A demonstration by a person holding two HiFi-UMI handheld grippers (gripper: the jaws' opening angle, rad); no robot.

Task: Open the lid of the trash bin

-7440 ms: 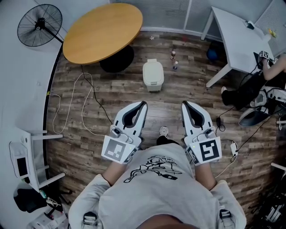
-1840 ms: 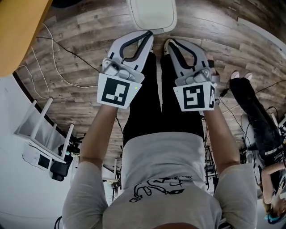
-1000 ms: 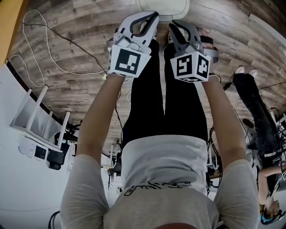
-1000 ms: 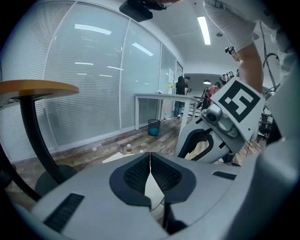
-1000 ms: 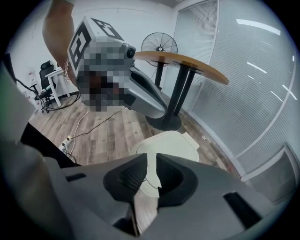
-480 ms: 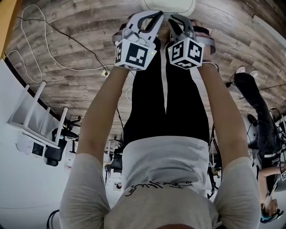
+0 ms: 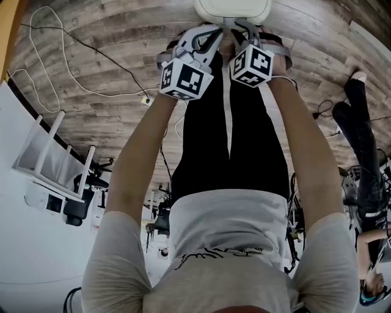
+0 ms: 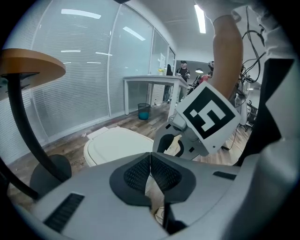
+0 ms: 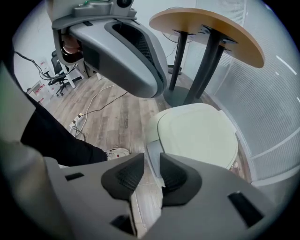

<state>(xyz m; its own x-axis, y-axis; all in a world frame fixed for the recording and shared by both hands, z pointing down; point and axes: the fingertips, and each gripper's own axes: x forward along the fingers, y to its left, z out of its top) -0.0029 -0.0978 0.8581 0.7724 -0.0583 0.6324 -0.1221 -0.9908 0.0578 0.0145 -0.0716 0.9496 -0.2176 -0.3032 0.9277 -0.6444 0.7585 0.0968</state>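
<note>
1. Right gripper [image 9: 151,172] points steeply down at the front of the trash bin [image 7: 233,8]. Its jaws are opening, a narrow gap between the pads, and they grip nothing. A grey tab [image 9: 153,158] at the bin's front rim shows through that gap.
2. Left gripper [image 8: 150,169] hangs just beside the right one, its pads pressed together and empty.
3. In the head view the bin stands on the wooden floor [image 7: 110,92] at the top edge, just ahead of both grippers. Its cream lid [image 9: 197,133] lies flat and closed.
4. Near the bin's front corner sits the person's shoe [image 9: 115,153], with black trouser legs [image 7: 201,140] running back from it.
5. Behind the bin stands a round wooden table [image 9: 206,23] on a dark pedestal.
6. Well off to the left, a white frame [image 7: 47,150] rests by the wall.
</note>
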